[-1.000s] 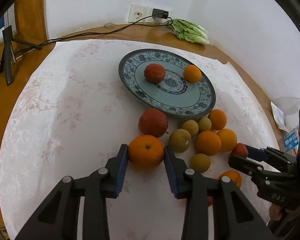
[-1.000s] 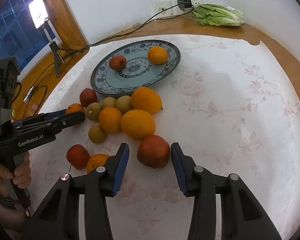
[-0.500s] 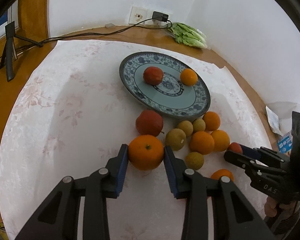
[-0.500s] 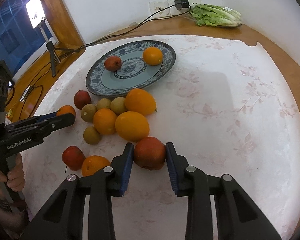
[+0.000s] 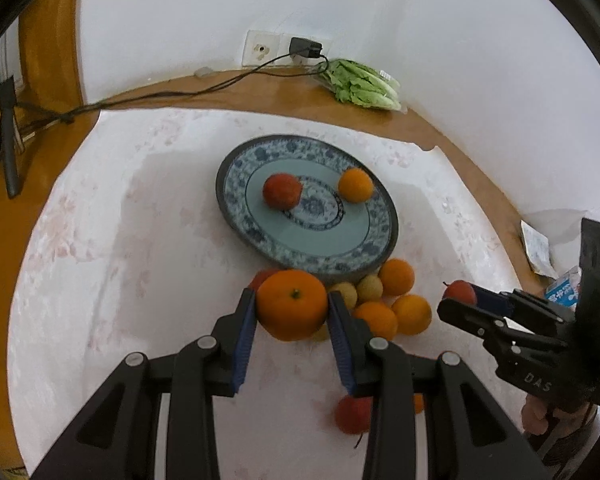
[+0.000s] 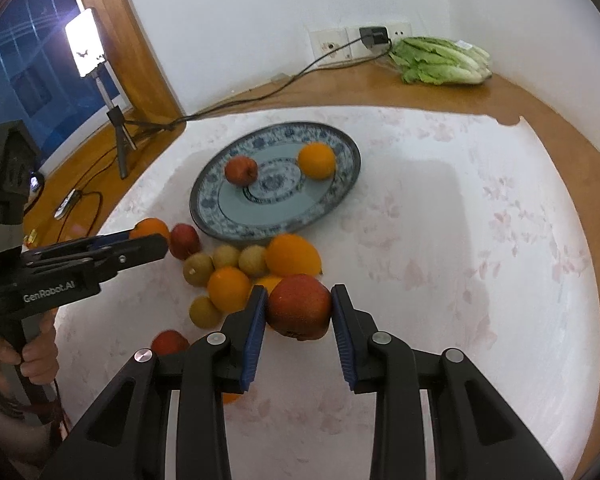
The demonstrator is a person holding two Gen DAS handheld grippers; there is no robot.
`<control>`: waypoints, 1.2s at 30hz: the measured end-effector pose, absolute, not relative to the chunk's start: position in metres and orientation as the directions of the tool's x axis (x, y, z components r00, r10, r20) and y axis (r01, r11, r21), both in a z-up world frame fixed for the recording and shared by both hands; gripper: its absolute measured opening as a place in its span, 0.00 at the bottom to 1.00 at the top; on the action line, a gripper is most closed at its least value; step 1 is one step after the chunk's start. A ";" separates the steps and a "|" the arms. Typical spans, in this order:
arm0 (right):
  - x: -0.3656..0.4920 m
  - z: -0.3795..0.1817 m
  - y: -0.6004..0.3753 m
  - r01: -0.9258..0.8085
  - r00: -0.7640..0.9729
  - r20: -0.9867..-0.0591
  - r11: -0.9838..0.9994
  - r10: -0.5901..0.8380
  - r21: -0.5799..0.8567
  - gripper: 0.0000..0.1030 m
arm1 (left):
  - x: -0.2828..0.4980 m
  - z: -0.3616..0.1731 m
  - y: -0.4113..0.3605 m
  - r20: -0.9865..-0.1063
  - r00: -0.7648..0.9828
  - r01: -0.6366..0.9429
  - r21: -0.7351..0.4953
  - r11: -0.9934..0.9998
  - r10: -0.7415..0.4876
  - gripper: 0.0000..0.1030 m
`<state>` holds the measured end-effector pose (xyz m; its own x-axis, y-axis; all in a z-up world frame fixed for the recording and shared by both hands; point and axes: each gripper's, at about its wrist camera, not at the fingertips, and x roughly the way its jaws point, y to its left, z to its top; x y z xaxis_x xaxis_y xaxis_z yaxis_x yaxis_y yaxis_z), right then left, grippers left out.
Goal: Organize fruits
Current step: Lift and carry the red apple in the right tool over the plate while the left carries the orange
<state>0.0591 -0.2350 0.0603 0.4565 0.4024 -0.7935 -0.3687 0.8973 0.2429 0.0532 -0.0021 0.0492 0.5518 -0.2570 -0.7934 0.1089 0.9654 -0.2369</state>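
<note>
White cloth covers the round worktop [image 5: 100, 280], and the blue patterned plate [image 5: 236, 208] lies near its middle; I give all places from this plate. One second ago both fruits sat on the cloth and the right tool [image 6: 298, 310] stood open around the red fruit [image 6: 299, 307]. Now its pads press the red fruit from both sides, and the fruit hangs above the cloth on the near side of the plate. The left tool [image 5: 292, 306] grips the large orange [image 5: 292, 304], also lifted, just in front of the plate's near rim. A red fruit and an orange already lie on the plate. About ten more fruits are heaped against its near edge. I judge both picks succeeded, so the carry to the plate comes next.
</note>
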 end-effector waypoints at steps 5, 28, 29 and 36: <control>0.065 0.068 -0.231 -0.377 0.468 -0.785 0.895 0.406 0.237 0.32 | 0.064 0.060 -0.007 -0.782 0.569 0.124 -0.226 0.966 -0.255 0.36; 0.110 0.068 -0.212 -0.356 0.475 -0.762 0.888 0.440 0.290 0.32 | 0.116 0.034 -0.021 -0.801 0.550 0.117 -0.207 0.971 -0.237 0.36; 0.111 0.067 -0.211 -0.356 0.471 -0.763 0.887 0.443 0.296 0.32 | 0.119 0.032 -0.021 -0.803 0.547 0.115 -0.208 0.971 -0.236 0.36; 0.122 0.057 -0.203 -0.364 0.464 -0.776 0.890 0.428 0.274 0.32 | 0.127 0.021 -0.025 -0.810 0.539 0.117 -0.202 0.972 -0.233 0.36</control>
